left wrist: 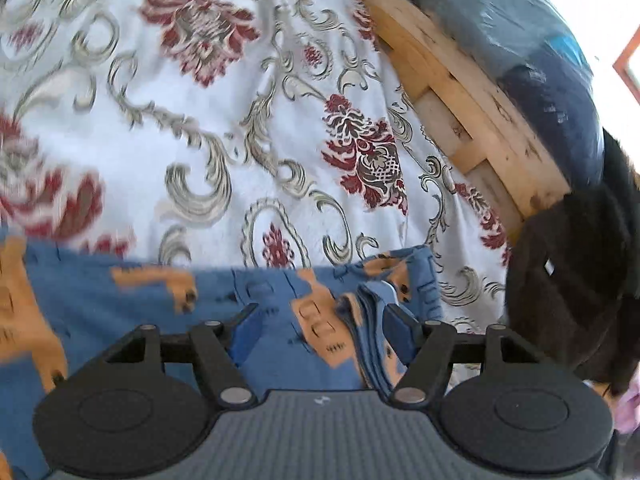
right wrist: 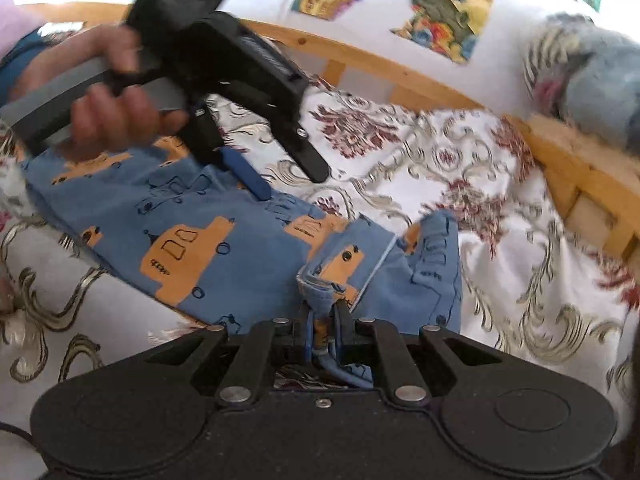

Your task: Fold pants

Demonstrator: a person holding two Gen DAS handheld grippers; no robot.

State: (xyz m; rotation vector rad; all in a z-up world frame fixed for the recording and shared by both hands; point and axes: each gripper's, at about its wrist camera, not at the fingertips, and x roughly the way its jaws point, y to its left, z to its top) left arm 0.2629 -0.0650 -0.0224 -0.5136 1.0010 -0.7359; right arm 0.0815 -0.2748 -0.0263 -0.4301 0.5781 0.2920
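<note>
You are partway through, by my reading: the pants lie on the patterned bedspread with one end already doubled over into a thick stack of layers (the blur hides just how neat it is), and the final fold and smoothing look still to do. Your right gripper has its fingers pinched tight on a bunched hem. Your left gripper stands wide open over the pants, holding nothing.
</note>
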